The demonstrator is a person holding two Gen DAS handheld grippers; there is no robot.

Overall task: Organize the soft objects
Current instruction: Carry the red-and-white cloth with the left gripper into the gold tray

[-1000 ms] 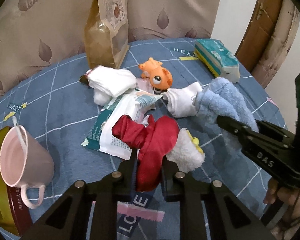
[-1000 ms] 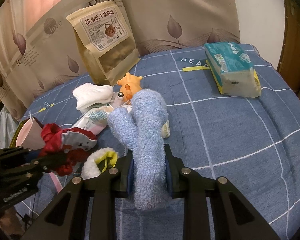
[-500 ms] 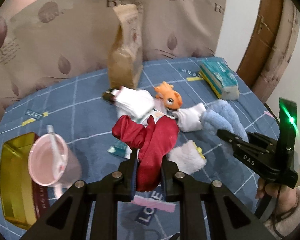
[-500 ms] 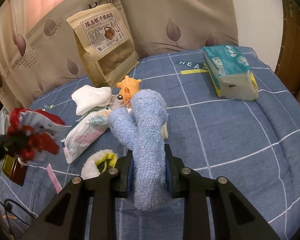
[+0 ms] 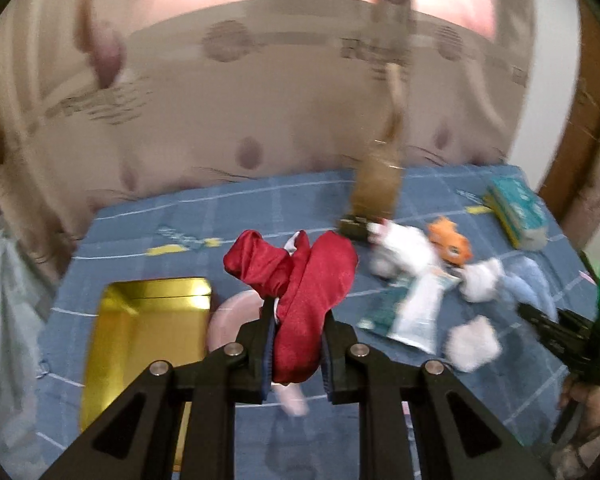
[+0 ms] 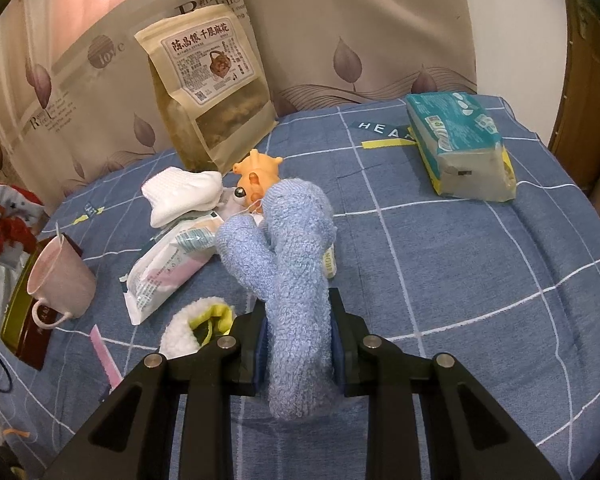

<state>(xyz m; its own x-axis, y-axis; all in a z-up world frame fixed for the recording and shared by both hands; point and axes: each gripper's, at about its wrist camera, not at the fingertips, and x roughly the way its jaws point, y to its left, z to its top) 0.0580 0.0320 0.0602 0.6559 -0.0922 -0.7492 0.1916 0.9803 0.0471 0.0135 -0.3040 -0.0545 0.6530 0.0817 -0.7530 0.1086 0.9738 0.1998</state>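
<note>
My left gripper (image 5: pixel 296 344) is shut on a red satin cloth (image 5: pixel 300 280), lifted above the blue checked tablecloth (image 5: pixel 228 216) with a pink mug (image 5: pixel 228 320) partly hidden behind it. The same red cloth (image 6: pixel 0 220) shows at the left edge of the right wrist view. My right gripper (image 6: pixel 298 344) is shut on a fluffy light-blue sock (image 6: pixel 296 256) that stands up between its jaws. On the cloth lie a white sock (image 6: pixel 180 196), an orange toy (image 6: pixel 256 176) and a white fleece piece with yellow lining (image 6: pixel 196 328).
A gold tin (image 5: pixel 140 328) lies left of the pink mug (image 6: pixel 60 280). A wipes packet (image 6: pixel 168 260), a brown snack bag (image 6: pixel 212 96) and a teal tissue pack (image 6: pixel 460 148) also sit on the tablecloth. Patterned beige fabric (image 6: pixel 360 40) backs the table.
My left gripper has risen and swung left with the red cloth, away from the pile and over toward the mug and gold tin. The right gripper and blue sock have stayed put.
</note>
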